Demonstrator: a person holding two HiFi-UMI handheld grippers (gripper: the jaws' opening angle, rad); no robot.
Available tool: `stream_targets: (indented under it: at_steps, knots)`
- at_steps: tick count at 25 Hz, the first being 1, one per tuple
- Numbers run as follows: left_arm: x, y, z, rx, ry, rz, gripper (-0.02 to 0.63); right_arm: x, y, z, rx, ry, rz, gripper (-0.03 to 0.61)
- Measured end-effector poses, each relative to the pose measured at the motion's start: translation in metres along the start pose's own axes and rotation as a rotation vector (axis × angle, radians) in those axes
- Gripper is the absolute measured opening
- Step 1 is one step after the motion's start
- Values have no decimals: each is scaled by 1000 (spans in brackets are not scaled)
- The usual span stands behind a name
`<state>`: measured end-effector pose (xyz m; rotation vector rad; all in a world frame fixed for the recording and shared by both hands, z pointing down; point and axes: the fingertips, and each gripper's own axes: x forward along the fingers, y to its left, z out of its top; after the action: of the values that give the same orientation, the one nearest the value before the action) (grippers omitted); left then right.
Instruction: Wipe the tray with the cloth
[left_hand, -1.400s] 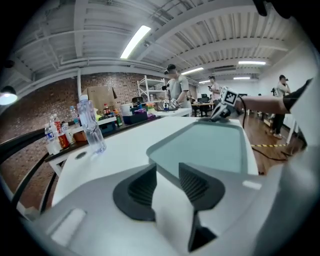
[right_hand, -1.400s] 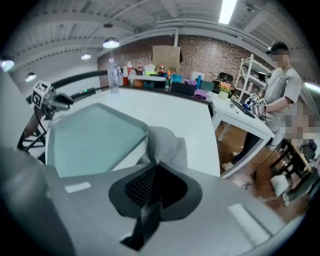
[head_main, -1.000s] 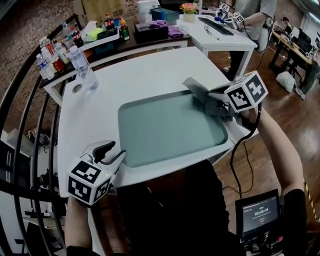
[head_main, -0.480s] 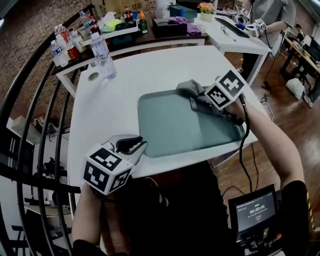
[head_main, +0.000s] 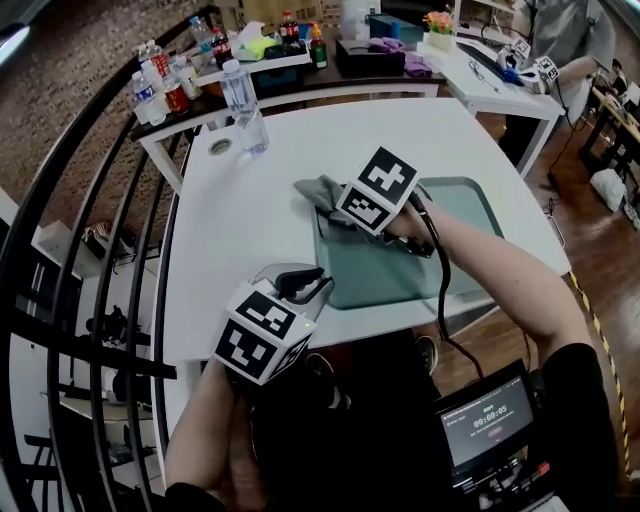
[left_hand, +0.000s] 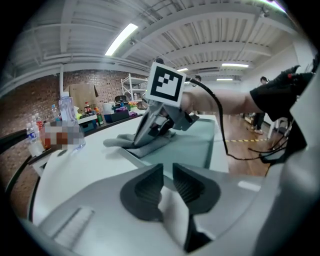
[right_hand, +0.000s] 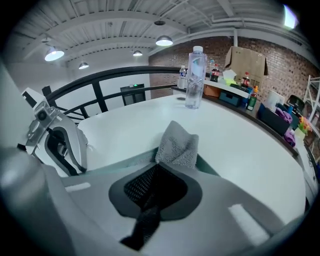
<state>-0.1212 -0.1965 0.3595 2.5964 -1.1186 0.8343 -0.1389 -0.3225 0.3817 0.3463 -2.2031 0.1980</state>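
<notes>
Squeezing the grey cloth tight in the shut right gripper, at the far left corner of the tray, partly over the rim onto the white table. Closing the left gripper near the tray's front corner, small gap between the jaws, nothing in it.

The cloth looks rough-looped, the tray smooth and matt.

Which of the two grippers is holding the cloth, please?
The right gripper: its jaws are shut on the grey cloth, whereas the left gripper is closing its jaws with nothing between them.
</notes>
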Motion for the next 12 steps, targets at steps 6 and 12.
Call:
stream_targets:
  at_steps: [6,12]
  knots:
    - [-4,-4,0,242,-9,65,49,-5,-4,-12,-28,39,-28,11]
    - [-1,-10,-1,508,69,65,139,-46,-59,-67,73,56,-123,11]
